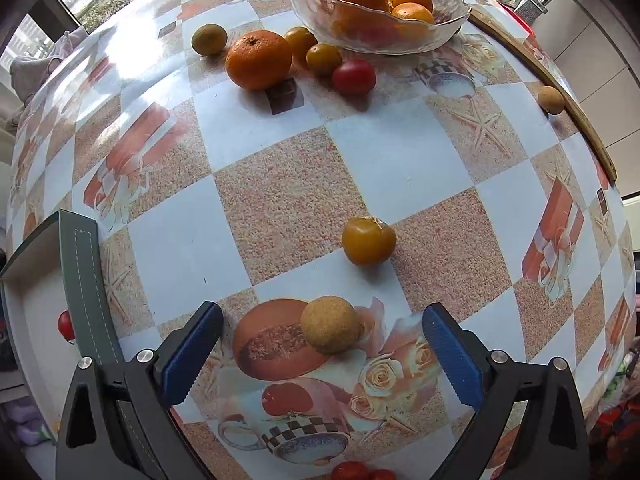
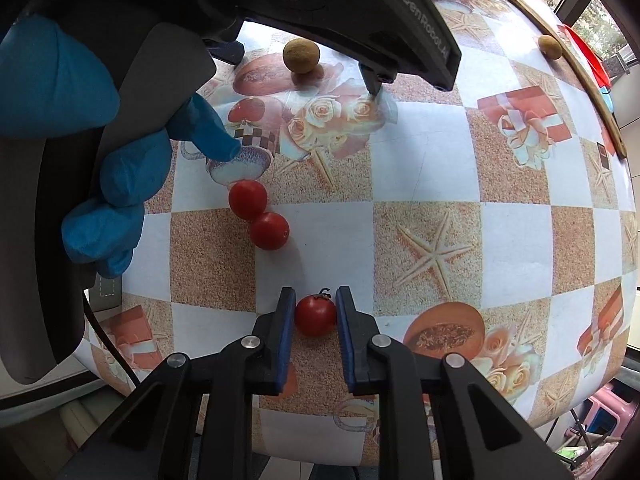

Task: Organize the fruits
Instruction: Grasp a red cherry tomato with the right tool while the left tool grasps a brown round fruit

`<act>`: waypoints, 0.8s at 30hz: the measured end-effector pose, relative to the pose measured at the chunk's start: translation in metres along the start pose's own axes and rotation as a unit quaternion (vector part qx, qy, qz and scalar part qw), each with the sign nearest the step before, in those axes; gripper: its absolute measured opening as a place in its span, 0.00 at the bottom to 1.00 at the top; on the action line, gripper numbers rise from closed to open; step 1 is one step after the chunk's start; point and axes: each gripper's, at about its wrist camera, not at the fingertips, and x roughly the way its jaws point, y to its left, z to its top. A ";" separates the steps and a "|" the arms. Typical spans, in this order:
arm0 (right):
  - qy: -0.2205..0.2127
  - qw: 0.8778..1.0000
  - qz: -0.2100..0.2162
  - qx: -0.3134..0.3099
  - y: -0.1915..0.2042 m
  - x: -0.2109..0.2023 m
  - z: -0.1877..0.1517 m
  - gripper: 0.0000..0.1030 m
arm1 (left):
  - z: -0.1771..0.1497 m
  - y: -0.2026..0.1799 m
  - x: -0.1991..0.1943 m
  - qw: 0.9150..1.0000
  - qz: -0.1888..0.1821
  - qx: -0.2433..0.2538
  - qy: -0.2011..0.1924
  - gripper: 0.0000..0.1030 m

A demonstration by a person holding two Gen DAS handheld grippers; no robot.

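My right gripper (image 2: 315, 300) is shut on a red cherry tomato (image 2: 315, 315) that rests on the patterned tablecloth. Two more red tomatoes (image 2: 248, 199) (image 2: 269, 230) lie touching each other just beyond it. My left gripper (image 1: 322, 330) stands open above the table, straddling a round tan fruit (image 1: 330, 325) without touching it. The same tan fruit (image 2: 301, 55) shows in the right wrist view under the left gripper's body. A yellow tomato (image 1: 368, 240) lies a little farther out. A glass bowl (image 1: 452, 20) at the far side holds several oranges.
Beside the bowl lie an orange (image 1: 259, 59), three small yellow-green fruits and a red tomato (image 1: 354, 76). Another tan fruit (image 1: 551, 99) sits by the table's wooden rim. A grey-edged tray (image 1: 82, 280) with a red tomato stands at the left. A blue-gloved hand (image 2: 116, 172) holds the left gripper.
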 end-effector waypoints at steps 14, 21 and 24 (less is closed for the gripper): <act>-0.009 0.999 0.028 0.041 -0.030 -0.018 0.007 0.21 | -0.022 0.034 -0.046 0.997 -0.068 -0.001 -0.045 0.25; -0.016 0.998 0.041 0.055 -0.040 -0.034 0.019 0.21 | -0.054 0.066 -0.078 0.995 -0.073 -0.019 -0.065 0.25; -0.018 0.997 0.044 0.055 -0.047 -0.039 0.017 0.21 | -0.076 0.074 -0.087 0.994 -0.071 -0.033 -0.071 0.25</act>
